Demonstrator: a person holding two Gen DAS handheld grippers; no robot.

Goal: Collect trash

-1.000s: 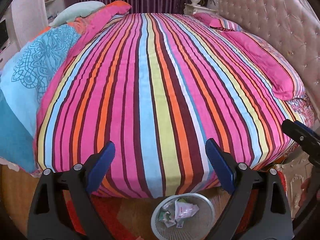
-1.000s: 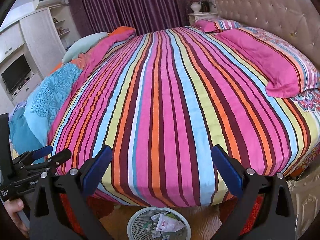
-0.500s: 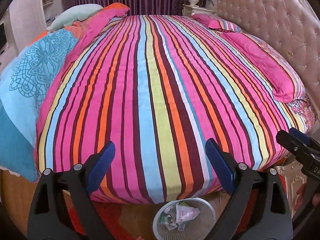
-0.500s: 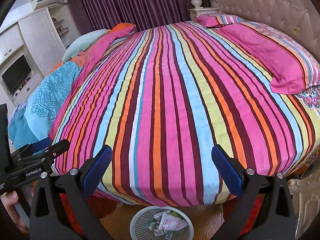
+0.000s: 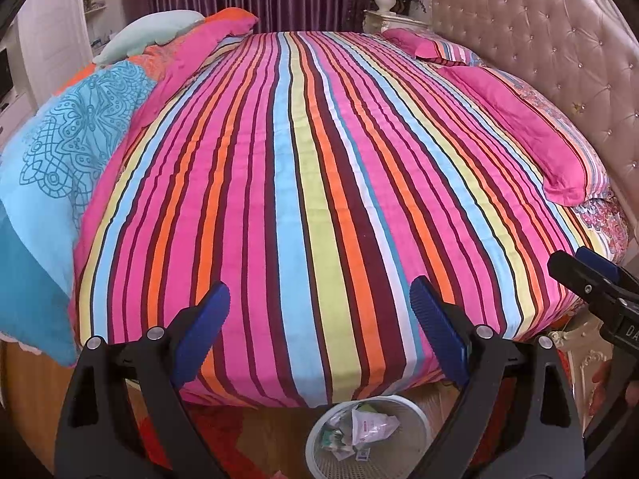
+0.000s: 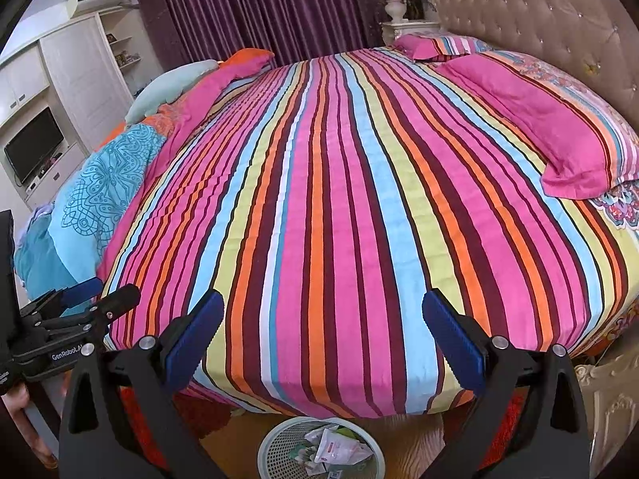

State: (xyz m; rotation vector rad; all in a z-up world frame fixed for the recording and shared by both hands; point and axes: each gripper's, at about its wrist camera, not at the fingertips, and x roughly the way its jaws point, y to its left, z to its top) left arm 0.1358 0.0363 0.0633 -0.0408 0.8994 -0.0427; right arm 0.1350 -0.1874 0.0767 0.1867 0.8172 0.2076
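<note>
Both views look down over a bed (image 5: 319,183) covered by a striped sheet (image 6: 339,219) in pink, orange, blue, yellow-green and maroon, its near edge hanging over a wooden floor (image 5: 271,431). In the left wrist view the left gripper (image 5: 319,335) stands wide, its blue pads well apart at 7 and 5 o'clock with nothing between them but the sheet's edge beyond. The right gripper (image 6: 319,339) in its own view is just as wide and just as empty. On the floor, just past the foot of the bed, stands a white mesh wastebasket (image 5: 415,419) at 6 o'clock in both views; inside it lies the trash (image 5: 369,427), crumpled wrappers and a pale packet with red print, seen again from the right wrist (image 6: 335,449). The right gripper also shows from the left wrist view at 3 o'clock (image 5: 595,279), and the left one from the right wrist view at 9 o'clock (image 6: 100,299). A blue patterned quilt (image 5: 68,151) is heaped at 9 o'clock, pink pillows (image 6: 555,135) lie at 2 o'clock against a tufted headboard (image 5: 551,40), and purple curtains (image 6: 259,8) hang at 12 o'clock. A red rug (image 5: 215,435) lies under the bed's near edge.
</note>
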